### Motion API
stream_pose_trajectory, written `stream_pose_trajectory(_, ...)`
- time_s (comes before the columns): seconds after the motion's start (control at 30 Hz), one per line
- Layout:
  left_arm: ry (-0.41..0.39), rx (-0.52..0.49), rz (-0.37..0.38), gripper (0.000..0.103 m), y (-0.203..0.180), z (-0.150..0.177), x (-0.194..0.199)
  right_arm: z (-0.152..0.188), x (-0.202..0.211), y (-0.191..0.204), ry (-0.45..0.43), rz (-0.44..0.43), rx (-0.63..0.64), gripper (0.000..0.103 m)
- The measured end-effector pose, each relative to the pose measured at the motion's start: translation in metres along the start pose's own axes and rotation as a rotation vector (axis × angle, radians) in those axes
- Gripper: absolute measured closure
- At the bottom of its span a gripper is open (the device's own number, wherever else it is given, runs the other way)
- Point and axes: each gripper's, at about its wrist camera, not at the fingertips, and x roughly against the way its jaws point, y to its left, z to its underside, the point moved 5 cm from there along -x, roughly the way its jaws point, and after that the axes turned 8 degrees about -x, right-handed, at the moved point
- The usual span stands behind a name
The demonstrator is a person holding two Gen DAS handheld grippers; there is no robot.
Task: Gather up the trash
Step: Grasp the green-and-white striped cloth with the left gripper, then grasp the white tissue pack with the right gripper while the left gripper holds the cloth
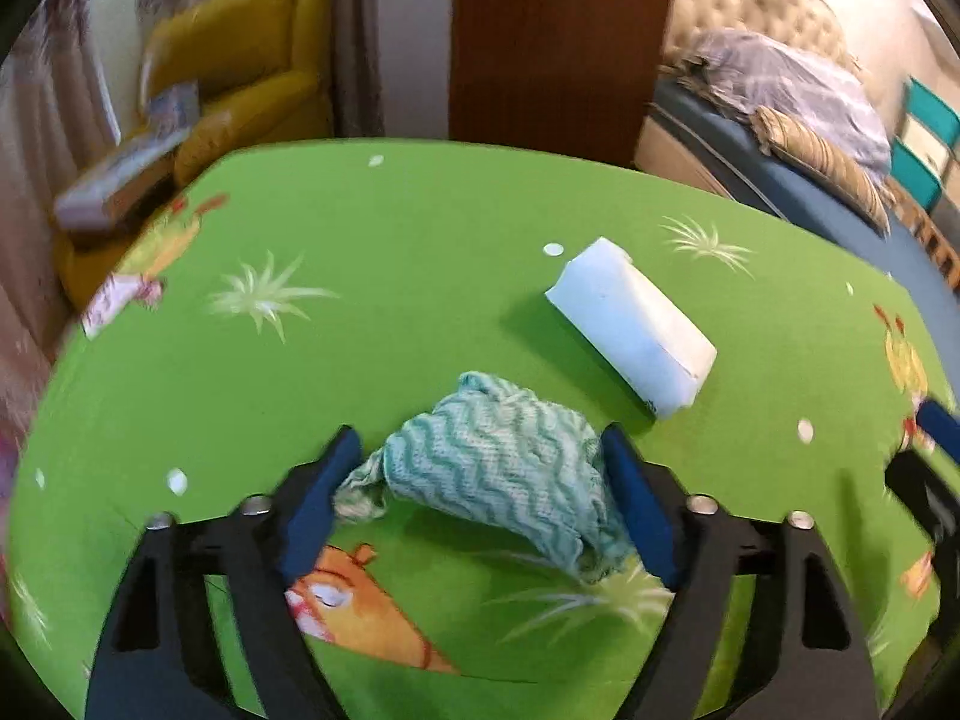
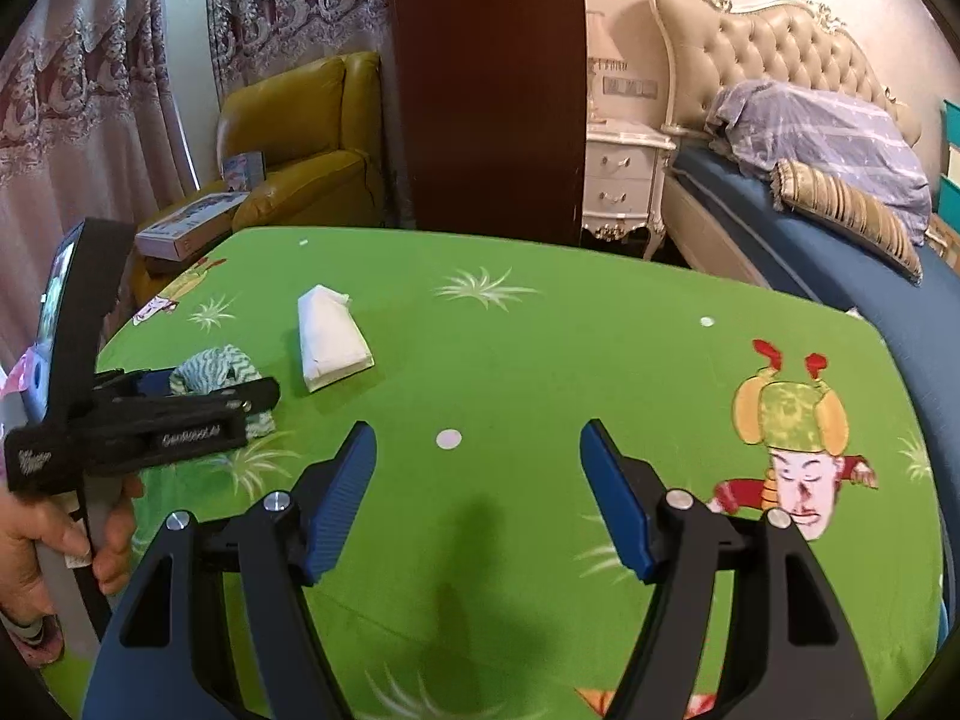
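A crumpled teal-and-white zigzag cloth (image 1: 498,462) lies on the green printed tablecloth (image 1: 390,312). My left gripper (image 1: 483,450) is open, its blue jaws on either side of the cloth and close to it. A white folded paper packet (image 1: 633,327) lies just beyond, to the right. In the right wrist view the left gripper (image 2: 198,387) shows at the left edge around the cloth (image 2: 213,367), with the packet (image 2: 330,339) beside it. My right gripper (image 2: 477,441) is open and empty, above bare tablecloth (image 2: 540,360).
A yellow armchair (image 2: 306,138) with boxes (image 2: 189,225) stands behind the table's far left. A dark wooden panel (image 2: 486,84) is behind the table. A bed (image 2: 840,228) with pillows and a white nightstand (image 2: 624,180) are at the right.
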Motion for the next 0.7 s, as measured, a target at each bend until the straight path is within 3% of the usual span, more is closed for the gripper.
stream_pose_trajectory(0.07, -0.021, -0.036, 0.024, 0.054, 0.004, 0.007, 0.007, -0.001, -0.008, 0.008, 0.017, -0.01, 0.014, 0.035)
stream_pose_trajectory(0.17, -0.037, -0.071, 0.034, 0.06, 0.017, 0.017, 0.017, -0.004, -0.022, 0.025, 0.039, -0.025, 0.051, 0.035)
stream_pose_trajectory(0.43, -0.05, -0.052, 0.055, 0.06, 0.074, 0.04, 0.037, -0.023, -0.078, 0.072, 0.136, -0.077, 0.134, 0.035)
stream_pose_trajectory(0.7, -0.042, -0.002, 0.068, 0.06, 0.096, 0.051, 0.038, -0.034, -0.112, 0.095, 0.189, -0.034, 0.189, 0.035)
